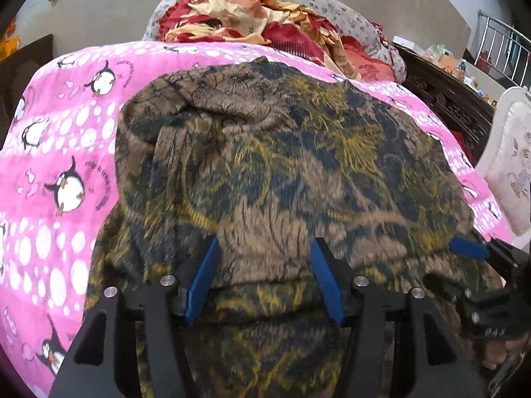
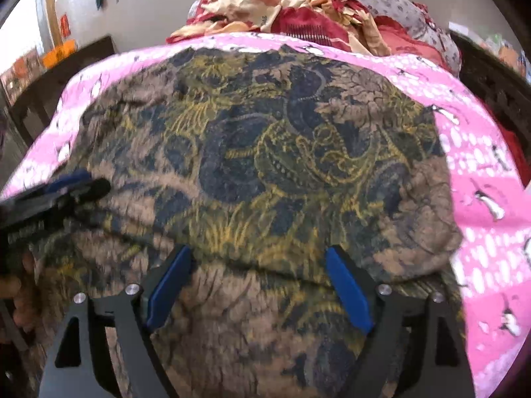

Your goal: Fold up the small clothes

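Observation:
A brown garment with dark blue and yellow floral print (image 1: 282, 172) lies spread on a pink penguin-print quilt (image 1: 59, 152); it also fills the right wrist view (image 2: 265, 165). Its near hem forms a raised fold. My left gripper (image 1: 265, 248) is open, its blue pads on either side of that fold at the near edge. My right gripper (image 2: 259, 258) is open over the same near fold, further right. The right gripper shows at the right edge of the left wrist view (image 1: 471, 248); the left gripper shows at the left edge of the right wrist view (image 2: 76, 182).
A heap of red and orange bedding (image 1: 265, 20) on a grey floral pillow (image 1: 348, 16) lies at the far end of the quilt (image 2: 481, 172). A dark carved wooden frame (image 1: 448, 99) and a white padded chair (image 1: 511, 159) stand to the right. A dark cabinet (image 2: 49, 76) stands left.

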`<state>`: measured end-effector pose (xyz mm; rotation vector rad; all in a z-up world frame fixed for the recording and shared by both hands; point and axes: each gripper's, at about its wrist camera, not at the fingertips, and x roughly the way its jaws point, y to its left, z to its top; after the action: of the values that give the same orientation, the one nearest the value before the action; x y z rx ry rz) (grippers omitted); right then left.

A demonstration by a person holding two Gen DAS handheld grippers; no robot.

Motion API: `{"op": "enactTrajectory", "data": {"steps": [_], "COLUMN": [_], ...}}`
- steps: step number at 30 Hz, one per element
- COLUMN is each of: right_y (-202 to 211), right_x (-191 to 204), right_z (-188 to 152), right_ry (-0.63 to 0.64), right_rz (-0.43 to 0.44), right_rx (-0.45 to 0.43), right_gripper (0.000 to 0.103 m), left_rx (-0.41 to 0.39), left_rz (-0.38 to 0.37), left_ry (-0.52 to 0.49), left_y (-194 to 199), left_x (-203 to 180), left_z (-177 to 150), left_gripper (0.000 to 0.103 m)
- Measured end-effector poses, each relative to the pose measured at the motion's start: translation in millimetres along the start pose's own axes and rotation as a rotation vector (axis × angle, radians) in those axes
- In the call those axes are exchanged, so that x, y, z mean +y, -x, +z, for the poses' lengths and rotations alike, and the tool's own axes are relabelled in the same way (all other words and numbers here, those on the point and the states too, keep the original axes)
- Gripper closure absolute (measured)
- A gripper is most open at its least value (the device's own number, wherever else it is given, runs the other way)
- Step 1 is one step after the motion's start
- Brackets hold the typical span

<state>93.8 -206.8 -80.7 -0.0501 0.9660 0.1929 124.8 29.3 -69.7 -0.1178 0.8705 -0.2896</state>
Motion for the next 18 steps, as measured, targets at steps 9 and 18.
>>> {"op": "enactTrajectory", "data": {"steps": [9,18], "right_y": [83,99], "right_x": [-17,-20], "right_z": [-110,-141], "right_ry": [0.122,0.033], "right_rz": [-0.005,-0.046], "right_rx": [0.055,-0.017], "right_gripper": [0.012,0.005], "left_rx": [0.17,0.257], "left_rz": [-0.038,-0.169], "left_ry": [-0.096,-0.033], "left_y": [107,180], "left_x": [44,74], "left_z": [-85,-170], "left_gripper": [0.067,0.067]}}
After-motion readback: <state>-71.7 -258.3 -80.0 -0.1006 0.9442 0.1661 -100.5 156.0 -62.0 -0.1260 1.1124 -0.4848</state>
